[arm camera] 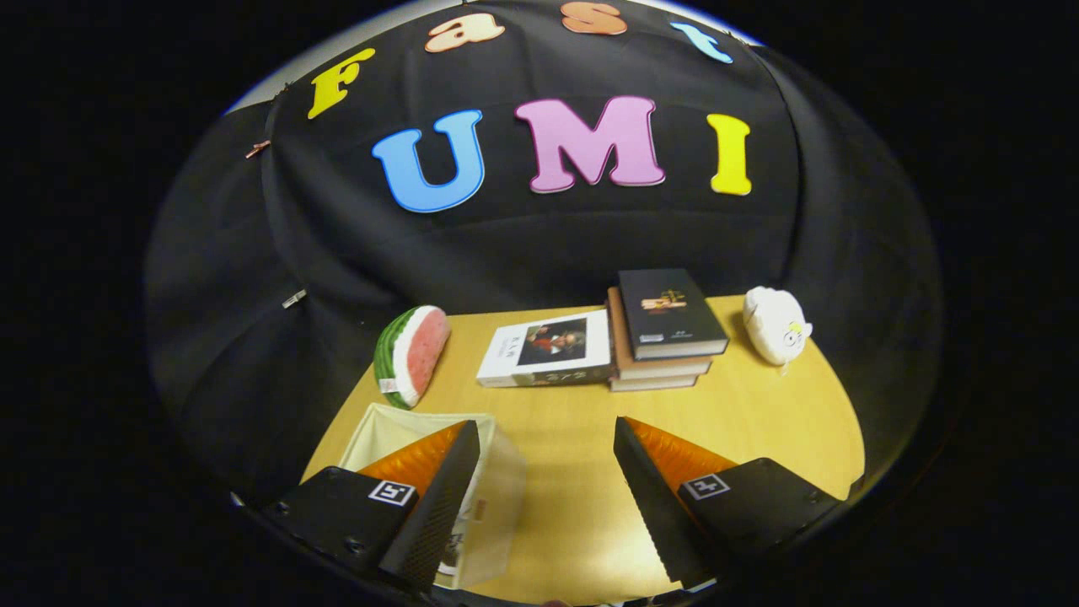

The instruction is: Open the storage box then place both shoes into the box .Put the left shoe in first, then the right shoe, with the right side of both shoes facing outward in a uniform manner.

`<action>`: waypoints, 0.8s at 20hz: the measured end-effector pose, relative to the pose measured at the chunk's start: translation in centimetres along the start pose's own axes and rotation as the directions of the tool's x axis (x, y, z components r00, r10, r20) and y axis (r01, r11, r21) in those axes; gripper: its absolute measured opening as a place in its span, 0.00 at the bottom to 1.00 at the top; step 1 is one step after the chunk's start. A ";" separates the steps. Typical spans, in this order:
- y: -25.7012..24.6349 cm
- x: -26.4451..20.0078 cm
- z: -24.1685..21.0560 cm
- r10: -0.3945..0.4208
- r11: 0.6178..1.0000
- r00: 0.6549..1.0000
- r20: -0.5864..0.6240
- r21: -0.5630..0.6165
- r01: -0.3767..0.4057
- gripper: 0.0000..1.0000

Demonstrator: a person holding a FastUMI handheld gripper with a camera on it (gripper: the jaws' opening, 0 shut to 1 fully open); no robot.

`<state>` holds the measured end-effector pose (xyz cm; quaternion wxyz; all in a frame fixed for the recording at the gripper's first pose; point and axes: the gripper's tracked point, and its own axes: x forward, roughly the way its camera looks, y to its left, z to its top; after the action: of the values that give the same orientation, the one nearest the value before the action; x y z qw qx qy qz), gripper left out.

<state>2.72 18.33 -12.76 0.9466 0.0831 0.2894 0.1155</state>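
Gripper view: the storage box (497, 497), pale with its top open, sits on the desk (573, 523) under the left finger, which hides much of it; its inside cannot be made out. The gripper (548, 438) is spread wide, holding nothing. Beyond lie a watermelon slice toy (413, 354), a white book (548, 347), stacked books (662, 333) and a white plush toy (775, 324).

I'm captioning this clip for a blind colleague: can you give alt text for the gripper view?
An open claw hovers over a wooden table, its left finger above a cream box, nothing between the fingers. Beyond lie a watermelon slice, a white book, a book stack and a white plush toy.
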 end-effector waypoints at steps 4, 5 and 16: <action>-6.3 -1.4 2.1 -0.065 0.998 0.994 0.089 -0.020 0.067 0.98; -7.8 -1.7 2.5 -0.077 0.996 0.992 0.103 -0.023 0.080 0.99; -19.4 -7.4 8.8 -0.146 0.985 0.937 0.318 -0.044 0.168 0.98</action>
<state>5.03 -3.04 -5.98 0.9890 0.0435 0.1367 0.0351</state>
